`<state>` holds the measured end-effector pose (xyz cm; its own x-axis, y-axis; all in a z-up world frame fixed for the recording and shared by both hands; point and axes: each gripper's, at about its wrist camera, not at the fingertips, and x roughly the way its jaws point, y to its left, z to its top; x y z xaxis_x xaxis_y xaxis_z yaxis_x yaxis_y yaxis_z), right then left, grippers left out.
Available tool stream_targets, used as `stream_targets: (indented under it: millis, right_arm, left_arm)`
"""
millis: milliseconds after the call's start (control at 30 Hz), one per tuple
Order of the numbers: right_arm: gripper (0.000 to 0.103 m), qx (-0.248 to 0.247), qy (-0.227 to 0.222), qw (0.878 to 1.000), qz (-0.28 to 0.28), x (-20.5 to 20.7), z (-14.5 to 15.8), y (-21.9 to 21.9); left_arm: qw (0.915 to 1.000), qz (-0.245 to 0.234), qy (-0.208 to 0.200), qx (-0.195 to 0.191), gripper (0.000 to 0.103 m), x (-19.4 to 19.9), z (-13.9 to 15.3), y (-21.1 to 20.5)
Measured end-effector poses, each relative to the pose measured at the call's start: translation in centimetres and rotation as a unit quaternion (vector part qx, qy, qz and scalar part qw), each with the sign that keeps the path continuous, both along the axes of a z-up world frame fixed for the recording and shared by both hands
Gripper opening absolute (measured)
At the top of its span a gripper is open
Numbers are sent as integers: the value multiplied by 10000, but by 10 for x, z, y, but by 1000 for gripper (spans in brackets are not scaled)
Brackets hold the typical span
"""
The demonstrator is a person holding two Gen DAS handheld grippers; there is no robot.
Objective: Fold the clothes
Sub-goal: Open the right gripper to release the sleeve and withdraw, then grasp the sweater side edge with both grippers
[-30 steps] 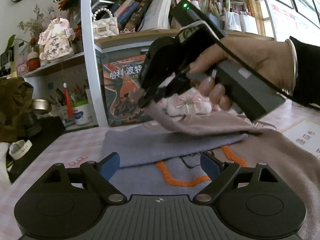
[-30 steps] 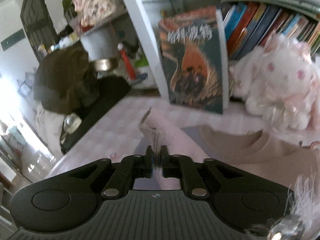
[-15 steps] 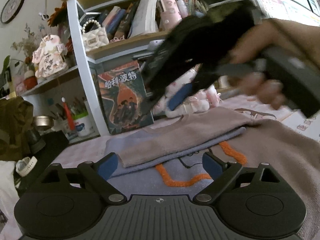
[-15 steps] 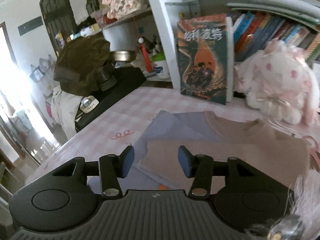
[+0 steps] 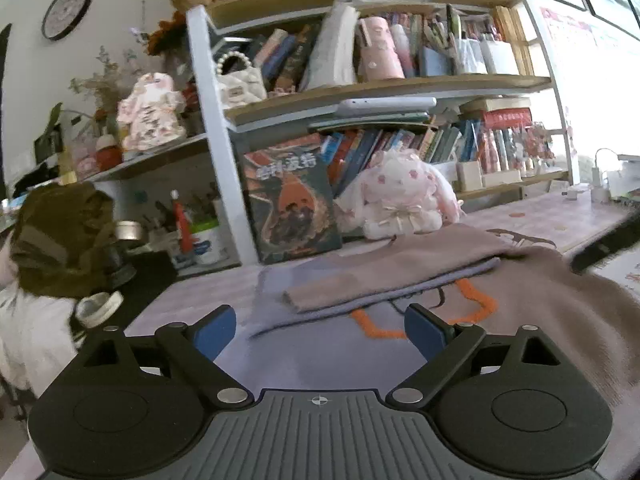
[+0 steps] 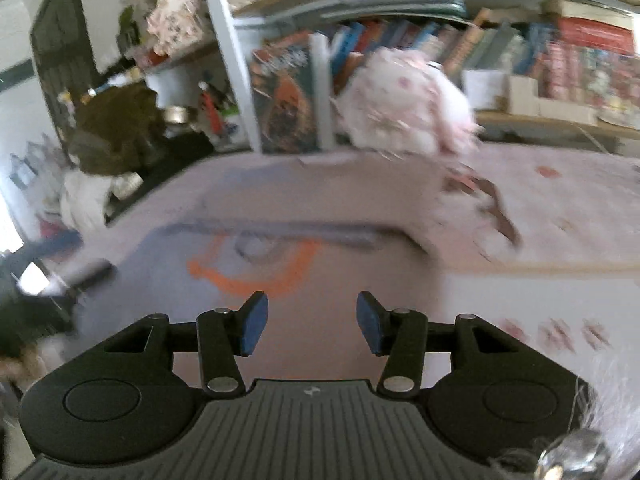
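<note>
A lavender sweater [image 5: 340,344] with an orange trim [image 5: 476,300] lies flat on the pink checked table. One taupe sleeve [image 5: 392,274] is folded across its chest, and more taupe cloth [image 5: 560,304] spreads at the right. My left gripper [image 5: 320,328] is open, low over the sweater's near part, with nothing between its fingers. My right gripper [image 6: 312,322] is open and empty above the sweater [image 6: 256,256]. It shows in the left wrist view only as a dark blur [image 5: 604,244] at the right edge. The right wrist view is blurred.
Behind the sweater stand a white shelf post [image 5: 216,152], a propped book [image 5: 292,204] and a pink plush rabbit [image 5: 400,196]. A dark bundle [image 5: 60,240] and a white watch [image 5: 98,306] lie at the left. Papers [image 6: 540,300] cover the table at the right.
My right gripper opened and let go of the taupe sleeve, which now lies folded across the sweater. It then swung away to the right. My left gripper drew back a little.
</note>
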<state>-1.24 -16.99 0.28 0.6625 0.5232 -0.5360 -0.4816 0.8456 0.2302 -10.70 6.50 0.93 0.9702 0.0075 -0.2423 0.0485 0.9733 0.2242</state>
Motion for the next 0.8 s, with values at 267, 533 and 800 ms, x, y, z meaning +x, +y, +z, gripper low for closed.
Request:
stream_targets:
  millis: [267, 533, 800]
  right_arm:
    - [55, -107, -214, 9995, -204, -67, -21, -47]
    - [61, 309, -310, 9987, -264, -117, -37, -65]
    - [61, 628, -201, 9973, -326, -122, -39, -73]
  left_arm:
    - [9976, 366, 208, -558, 94, -35, 4, 28]
    - [9912, 498, 614, -1057, 95, -56, -10, 36]
    - [9786, 722, 743, -1778, 96, -54, -16, 58]
